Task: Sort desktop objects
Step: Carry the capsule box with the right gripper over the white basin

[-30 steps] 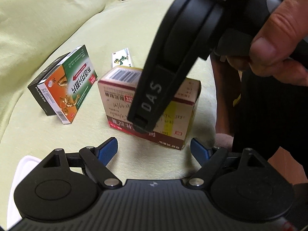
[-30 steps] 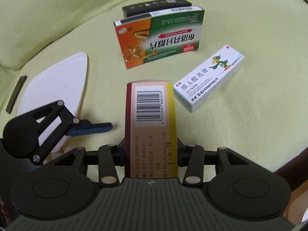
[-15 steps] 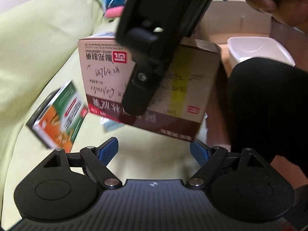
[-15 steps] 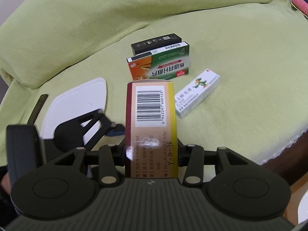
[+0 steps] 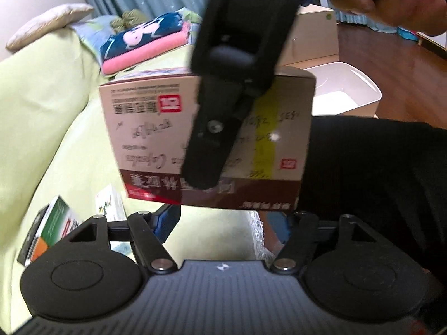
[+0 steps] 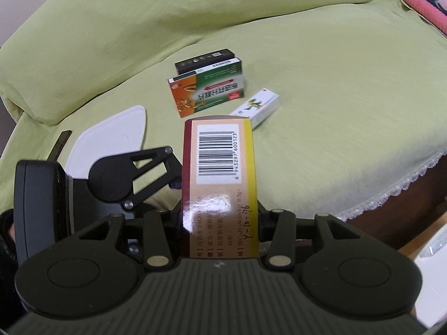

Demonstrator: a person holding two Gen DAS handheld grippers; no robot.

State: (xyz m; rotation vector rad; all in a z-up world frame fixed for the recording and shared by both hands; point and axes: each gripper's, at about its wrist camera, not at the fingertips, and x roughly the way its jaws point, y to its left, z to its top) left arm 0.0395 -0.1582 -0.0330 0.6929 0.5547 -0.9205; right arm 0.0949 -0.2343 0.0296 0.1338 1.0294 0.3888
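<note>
The right gripper (image 6: 220,223) pinches the brown medicine box (image 6: 219,184) aloft above the sofa cushion (image 6: 321,83), the left gripper (image 5: 223,223) spread and empty, so carry it level toward the white bin (image 5: 360,83) without loosening.

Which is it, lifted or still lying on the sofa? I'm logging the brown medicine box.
Lifted: the brown medicine box is clamped in the right gripper, clear above the green sofa cover.
</note>
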